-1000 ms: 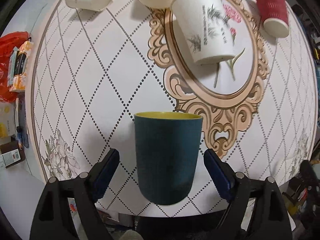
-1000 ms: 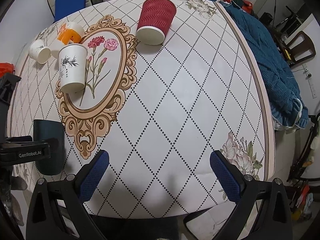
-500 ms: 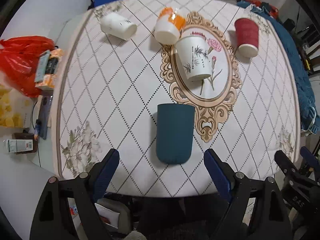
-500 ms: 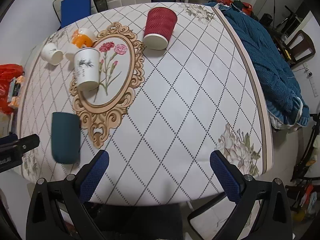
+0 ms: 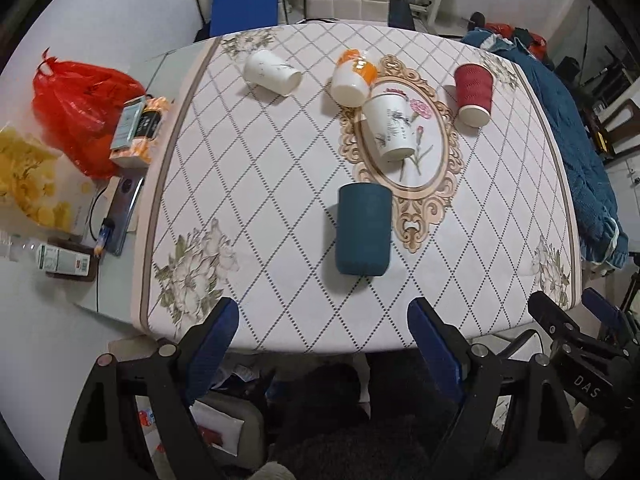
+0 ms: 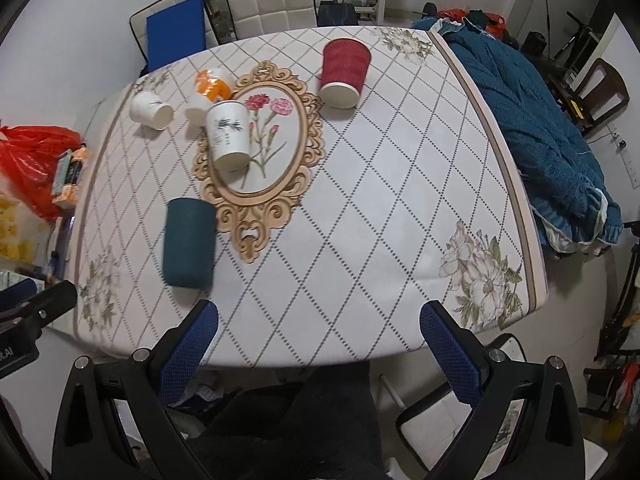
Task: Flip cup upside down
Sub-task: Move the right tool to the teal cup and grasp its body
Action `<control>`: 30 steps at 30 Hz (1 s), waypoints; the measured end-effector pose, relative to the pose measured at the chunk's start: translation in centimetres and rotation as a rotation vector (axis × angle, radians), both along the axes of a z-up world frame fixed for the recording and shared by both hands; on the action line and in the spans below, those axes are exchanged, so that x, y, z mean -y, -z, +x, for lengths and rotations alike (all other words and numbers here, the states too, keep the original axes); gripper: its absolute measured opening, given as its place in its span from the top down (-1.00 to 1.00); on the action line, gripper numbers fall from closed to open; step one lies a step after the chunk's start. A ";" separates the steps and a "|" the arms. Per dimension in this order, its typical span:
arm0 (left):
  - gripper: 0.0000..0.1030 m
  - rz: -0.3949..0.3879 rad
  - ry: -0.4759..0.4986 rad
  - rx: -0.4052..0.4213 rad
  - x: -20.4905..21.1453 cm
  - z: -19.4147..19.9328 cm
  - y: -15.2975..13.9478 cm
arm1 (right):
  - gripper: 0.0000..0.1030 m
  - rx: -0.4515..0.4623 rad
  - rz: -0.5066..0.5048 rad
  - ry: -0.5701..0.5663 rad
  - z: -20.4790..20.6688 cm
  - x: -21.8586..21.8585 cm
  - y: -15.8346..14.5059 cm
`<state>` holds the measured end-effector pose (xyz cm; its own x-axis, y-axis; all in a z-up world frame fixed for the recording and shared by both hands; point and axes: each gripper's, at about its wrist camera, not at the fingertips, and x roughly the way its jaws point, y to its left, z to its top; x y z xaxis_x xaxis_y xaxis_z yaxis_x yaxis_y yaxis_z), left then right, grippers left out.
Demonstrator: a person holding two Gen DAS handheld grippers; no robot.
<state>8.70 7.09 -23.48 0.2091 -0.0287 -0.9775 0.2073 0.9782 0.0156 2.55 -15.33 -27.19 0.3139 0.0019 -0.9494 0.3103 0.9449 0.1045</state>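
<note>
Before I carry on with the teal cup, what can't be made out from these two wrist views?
- Teal cup: both views show only its closed base and wall; its mouth faces the tablecloth.
- Orange cup: right wrist view, partly hidden behind the floral cup.
- Box labels beside the table: left wrist view, too small to read.
- Both views: blurred.

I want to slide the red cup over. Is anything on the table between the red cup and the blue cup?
Only the gold frame printed on the tablecloth. In the right wrist view, nothing stands between the red cup and the blue cup.
</note>
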 end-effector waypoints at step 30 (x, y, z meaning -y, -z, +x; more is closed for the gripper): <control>-0.91 0.125 -0.482 -0.133 -8.7 3.5 9.8 | -0.99 -0.022 -0.474 -1.265 10.7 -14.2 4.6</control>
<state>12.21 15.79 -33.30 0.0437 0.1587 -0.9864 -0.2584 0.9555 0.1423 13.25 -1.12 -31.78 0.3253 -0.0507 -0.9442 -0.7954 0.5253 -0.3022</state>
